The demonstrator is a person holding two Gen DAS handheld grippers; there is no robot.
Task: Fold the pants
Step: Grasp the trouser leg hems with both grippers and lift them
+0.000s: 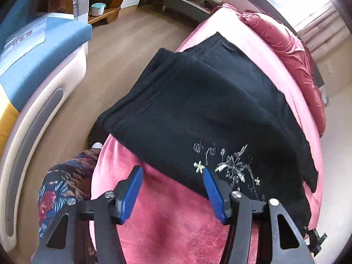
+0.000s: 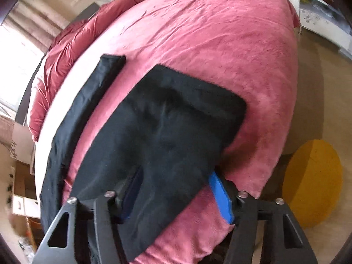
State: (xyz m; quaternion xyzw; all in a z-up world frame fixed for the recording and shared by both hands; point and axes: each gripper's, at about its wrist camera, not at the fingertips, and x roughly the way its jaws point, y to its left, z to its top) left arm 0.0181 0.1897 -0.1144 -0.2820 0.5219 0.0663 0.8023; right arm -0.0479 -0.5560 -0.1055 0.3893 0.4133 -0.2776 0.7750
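The black embroidered cloth pants (image 1: pixel 198 114) lie on the pink plush bed (image 1: pixel 171 220), stretching lengthwise ahead. Left tool (image 1: pixel 172 177) half-open astride their near edge; right tool (image 2: pixel 176 176) half-open around a fold, grip unclear.

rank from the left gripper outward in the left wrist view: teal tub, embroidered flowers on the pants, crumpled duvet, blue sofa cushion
From the left gripper:
1. embroidered flowers, just past the right fingertip, on the black pants
2. blue sofa cushion, far left
3. crumpled duvet, upper right; close to the cushion's rank
4. teal tub, top left
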